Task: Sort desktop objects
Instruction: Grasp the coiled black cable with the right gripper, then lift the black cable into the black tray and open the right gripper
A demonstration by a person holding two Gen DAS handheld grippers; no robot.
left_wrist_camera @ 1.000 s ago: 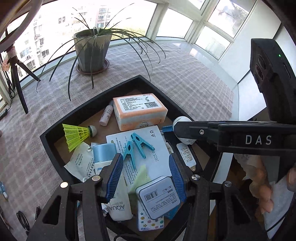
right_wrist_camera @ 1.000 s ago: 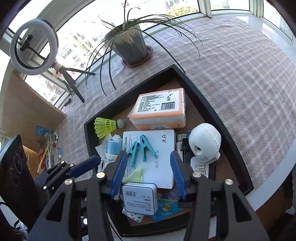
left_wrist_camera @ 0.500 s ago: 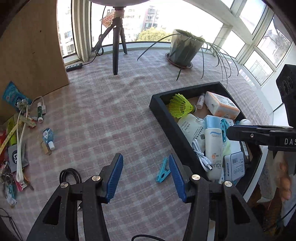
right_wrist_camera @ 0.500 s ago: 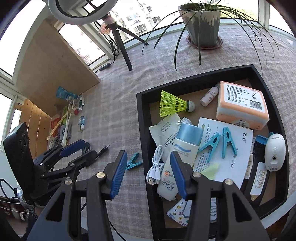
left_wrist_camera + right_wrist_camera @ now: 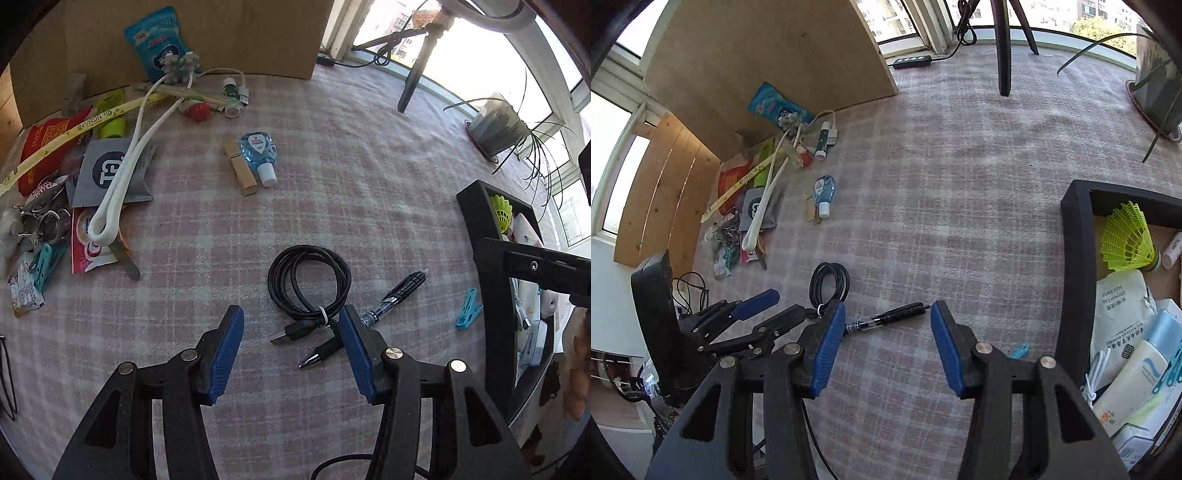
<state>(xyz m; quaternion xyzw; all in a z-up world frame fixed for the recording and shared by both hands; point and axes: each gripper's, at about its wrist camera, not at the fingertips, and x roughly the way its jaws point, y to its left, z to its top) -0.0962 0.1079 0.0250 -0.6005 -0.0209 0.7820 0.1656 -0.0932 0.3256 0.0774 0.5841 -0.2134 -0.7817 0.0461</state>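
Left wrist view gets the whole pile of clutter [image 5: 74, 177] at far left on the pink checked tabletop [image 5: 332, 184]; the right wrist view only has it small and far off. The coiled black USB cable [image 5: 308, 286] lies flat, tied with a white band, plug end between the left hand-held gripper [image 5: 291, 354] jaws, which have just been opening, touching nothing. A black pen [image 5: 886, 317] sits ahead of the right hand-held gripper [image 5: 888, 345], open too. Only the right view shows inside the black tray [image 5: 1075, 280]: yellow shuttlecock [image 5: 1126, 238], pouches, tubes.
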